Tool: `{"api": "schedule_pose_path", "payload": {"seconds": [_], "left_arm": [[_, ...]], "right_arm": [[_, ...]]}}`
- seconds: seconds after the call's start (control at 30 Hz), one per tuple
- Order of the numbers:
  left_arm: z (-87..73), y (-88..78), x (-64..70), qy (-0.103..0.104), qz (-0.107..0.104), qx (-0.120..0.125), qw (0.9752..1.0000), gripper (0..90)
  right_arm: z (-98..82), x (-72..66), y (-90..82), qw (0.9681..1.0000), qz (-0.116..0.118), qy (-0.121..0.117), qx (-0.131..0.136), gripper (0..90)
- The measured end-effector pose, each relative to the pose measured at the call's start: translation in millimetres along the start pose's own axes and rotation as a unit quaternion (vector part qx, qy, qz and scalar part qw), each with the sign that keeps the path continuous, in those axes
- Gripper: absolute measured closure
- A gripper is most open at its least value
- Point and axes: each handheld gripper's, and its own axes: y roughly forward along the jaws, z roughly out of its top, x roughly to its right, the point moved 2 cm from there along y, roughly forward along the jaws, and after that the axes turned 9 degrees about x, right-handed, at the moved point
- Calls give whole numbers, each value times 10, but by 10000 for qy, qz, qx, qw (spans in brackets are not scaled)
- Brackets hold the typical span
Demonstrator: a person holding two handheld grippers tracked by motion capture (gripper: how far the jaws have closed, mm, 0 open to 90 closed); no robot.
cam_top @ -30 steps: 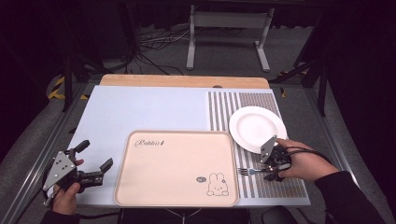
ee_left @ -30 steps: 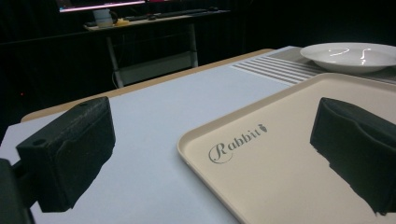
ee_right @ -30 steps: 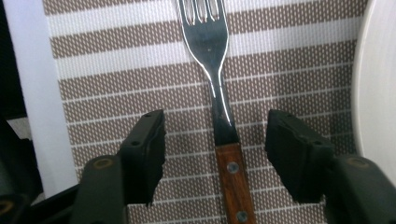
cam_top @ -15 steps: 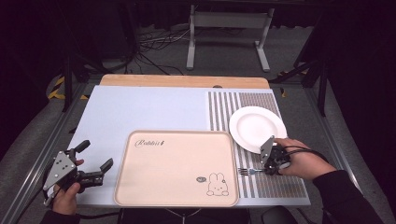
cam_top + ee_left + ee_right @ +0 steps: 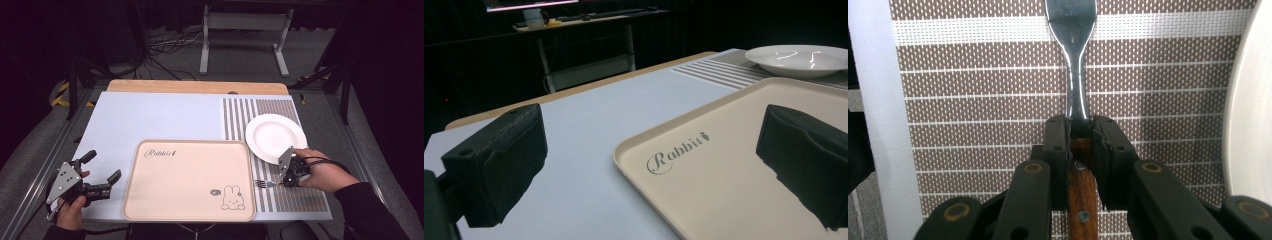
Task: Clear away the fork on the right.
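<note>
The right gripper [image 5: 286, 181] has its fingers [image 5: 1058, 150] closed tight on a fork [image 5: 1075, 75], right where the shiny metal neck meets the brown wooden handle. The fork lies on the striped mat [image 5: 295, 197], just past the right edge of the tray [image 5: 187, 180] and a little nearer the person than the white plate [image 5: 276, 137]. So the step in hand looks like picking up the fork, and the grab itself seems done. I think the next move is to lift the fork up off the mat and carry it to where it should go, maybe onto the tray or beside the plate. The grip is on a thin part, so the lift should be slow and level, or the fork may tip or slip round between the fingers. The left gripper [image 5: 100, 187] waits off the left edge of the tray, close above the worktop [image 5: 150, 117]. Its fingers [image 5: 499, 165] are wide open and hold nothing. The right gripper view shows the grip close up: the two fingers press the fork from both sides, and the edge of the plate curves in at one side. The high view cannot show that, since the fork is very small there with just its prongs peeking out toward the tray. But the high view shows the whole layout, with both hands, tray, plate and mat together. The left gripper view looks low across the tray, so its "Rabbit" word is easy to read, with the plate far behind.
</note>
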Motion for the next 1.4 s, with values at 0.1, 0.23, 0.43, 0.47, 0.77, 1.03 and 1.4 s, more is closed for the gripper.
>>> {"api": "schedule_pose_path", "payload": {"seconds": [0.1,0.23,0.43,0.47,0.77,1.03,1.4], "left_arm": [[1,-1,2,3,1,1,10000,7],[0,-1,0,0,3,0,10000,7],[0,-1,-1,4,6,-3,10000,7],[1,0,-2,6,7,0,10000,7],[0,2,0,3,10,-6,10000,7],[-1,2,-1,-6,10,-1,10000,7],[-1,1,-3,-16,16,10,10000,7]], "right_arm": [[2,-4,-2,10000,0,22,-36,778],[11,-6,-3,10000,17,14,-75,779],[16,-18,-5,10000,-14,-15,-78,784],[18,-22,-9,10000,-18,0,-76,784],[131,-66,-196,9997,-188,-125,34,785],[228,-69,-379,9989,-354,-174,233,785],[424,-38,-562,9969,-578,-272,453,785]]}}
